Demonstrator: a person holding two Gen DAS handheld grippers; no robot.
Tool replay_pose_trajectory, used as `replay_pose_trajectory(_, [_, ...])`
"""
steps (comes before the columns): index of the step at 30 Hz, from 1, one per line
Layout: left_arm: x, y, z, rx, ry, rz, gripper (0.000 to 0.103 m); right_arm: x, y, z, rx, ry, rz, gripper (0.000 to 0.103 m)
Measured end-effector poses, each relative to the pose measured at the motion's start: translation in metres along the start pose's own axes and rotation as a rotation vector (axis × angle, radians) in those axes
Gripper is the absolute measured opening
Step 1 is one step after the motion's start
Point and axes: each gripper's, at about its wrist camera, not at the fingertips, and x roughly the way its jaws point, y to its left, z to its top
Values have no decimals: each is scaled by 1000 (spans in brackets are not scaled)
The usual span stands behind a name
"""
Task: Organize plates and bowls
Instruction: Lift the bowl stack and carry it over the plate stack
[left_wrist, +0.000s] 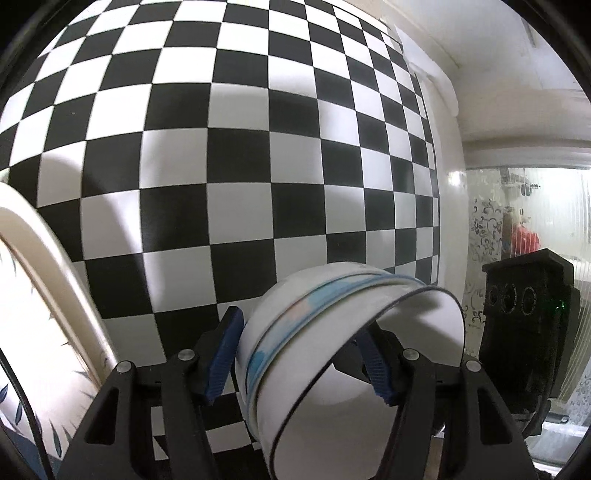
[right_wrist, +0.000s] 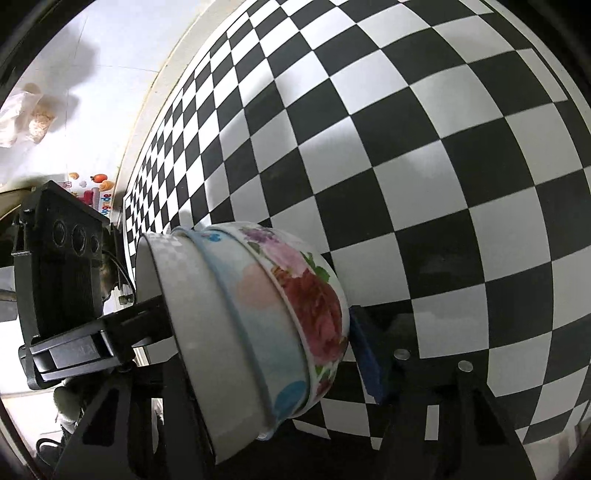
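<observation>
Jaws on both sides bracket one nested stack of bowls (right_wrist: 255, 325), tipped on its side above the chequered worktop (left_wrist: 258, 147). The left gripper (left_wrist: 299, 354) clamps it about half open, one blue pad on the outer wall and the other inside the rim of the plain white bowl (left_wrist: 369, 387). The right gripper (right_wrist: 266, 354) stands about half open too, a blue pad just beside the floral bowl (right_wrist: 314, 302); whether that pad presses I cannot tell. To do this well, seat the right pads squarely before any weight shifts, keep the stack's axis steady so the inner bowls do not slide out, and clear the plate (left_wrist: 48, 266) at the left.
</observation>
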Motion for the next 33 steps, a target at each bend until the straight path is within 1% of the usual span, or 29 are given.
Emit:
replay_pose_trajectory(5, [-5, -1, 0, 4, 12, 22, 59, 1, 2, -2, 53, 32, 44, 59])
replay_pose_trajectory(9, [-13, -1, -1, 7, 20, 35, 59, 2, 10, -6, 70, 40, 56, 59])
replay_pose_trajectory(14, [-35, 1, 0, 19, 4, 49, 59, 2, 33, -9, 74, 48, 77, 59])
replay_pose_trajectory(19, [-63, 11, 0, 19, -25, 56, 59, 2, 63, -10, 44, 44, 92, 59])
replay_pose_trajectory(25, [-96, 41, -1, -17, -68, 60, 59, 15, 109, -7, -16, 61, 96, 59])
replay_pose_trajectory(33, [-129, 98, -5, -92, -110, 72, 59, 57, 166, -2, -88, 116, 100, 59])
